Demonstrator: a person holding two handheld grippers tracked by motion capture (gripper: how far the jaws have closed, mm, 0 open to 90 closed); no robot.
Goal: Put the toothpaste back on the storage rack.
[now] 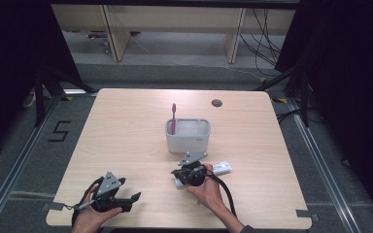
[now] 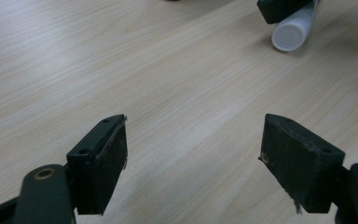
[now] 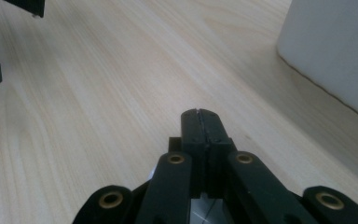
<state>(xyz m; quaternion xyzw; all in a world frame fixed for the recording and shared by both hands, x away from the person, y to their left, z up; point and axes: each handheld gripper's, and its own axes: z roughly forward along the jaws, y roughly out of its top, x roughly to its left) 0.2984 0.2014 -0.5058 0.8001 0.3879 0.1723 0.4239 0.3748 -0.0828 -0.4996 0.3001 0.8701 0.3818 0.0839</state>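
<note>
A white tube [image 1: 222, 168] lies on the wooden table [image 1: 126, 131] in front of a pale caddy [image 1: 188, 138], in which a pink toothbrush [image 1: 173, 118] stands upright. My right gripper [image 1: 178, 173] hovers low over the tube's left part. In the right gripper view its jaws [image 3: 199, 115] are pressed together with nothing between them, and the caddy wall [image 3: 335, 51] rises at the right. My left gripper [image 1: 128, 190] rests near the front left edge, open and empty [image 2: 196, 154]. The left gripper view has the tube's round end [image 2: 289, 33] far off.
A small round cable hole [image 1: 216, 103] sits near the table's far edge. Dark curtains stand at both sides, and cables run along the floor behind. Bare wood stretches between the two grippers and left of the caddy.
</note>
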